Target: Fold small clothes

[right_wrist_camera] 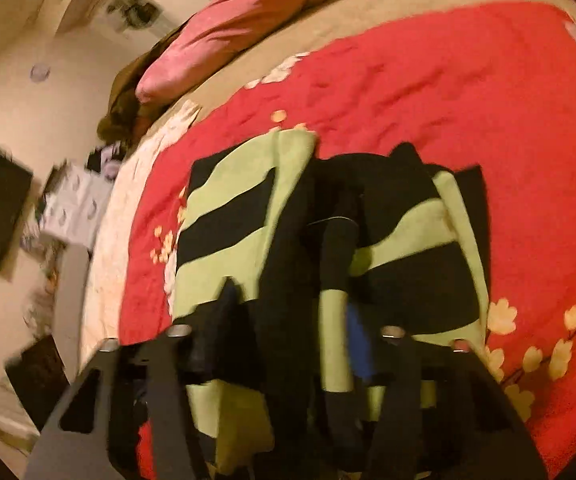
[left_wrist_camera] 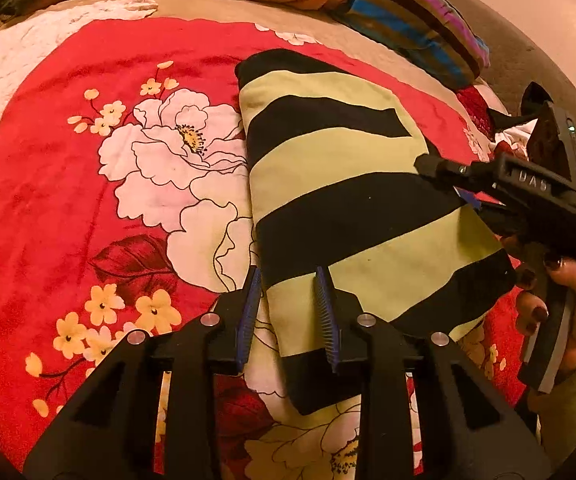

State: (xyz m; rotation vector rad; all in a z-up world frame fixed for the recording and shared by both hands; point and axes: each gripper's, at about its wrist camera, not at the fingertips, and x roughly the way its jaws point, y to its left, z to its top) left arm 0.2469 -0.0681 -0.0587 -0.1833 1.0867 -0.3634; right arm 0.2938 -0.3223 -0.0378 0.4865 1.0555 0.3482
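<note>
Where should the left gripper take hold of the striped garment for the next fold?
Probably the near bottom corner of the striped garment, where the layered hem lies between the left gripper's pads. Come from the near side, low along the bedspread, so one finger slides under: the cloth lies flat, and only that edge offers a lip. The right gripper works the opposite edge.

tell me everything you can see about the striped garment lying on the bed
The striped garment is soft knit-looking cloth in wide black and pale yellow-green bands. It lies folded lengthwise into a long narrow shape on the red floral bedspread, one end toward the pillows. The left gripper straddles its near left edge, pads apart, not pressing. The right gripper reaches in over its right edge; in the blurred right wrist view a fold of it runs between the fingers, though a firm pinch cannot be confirmed.
</note>
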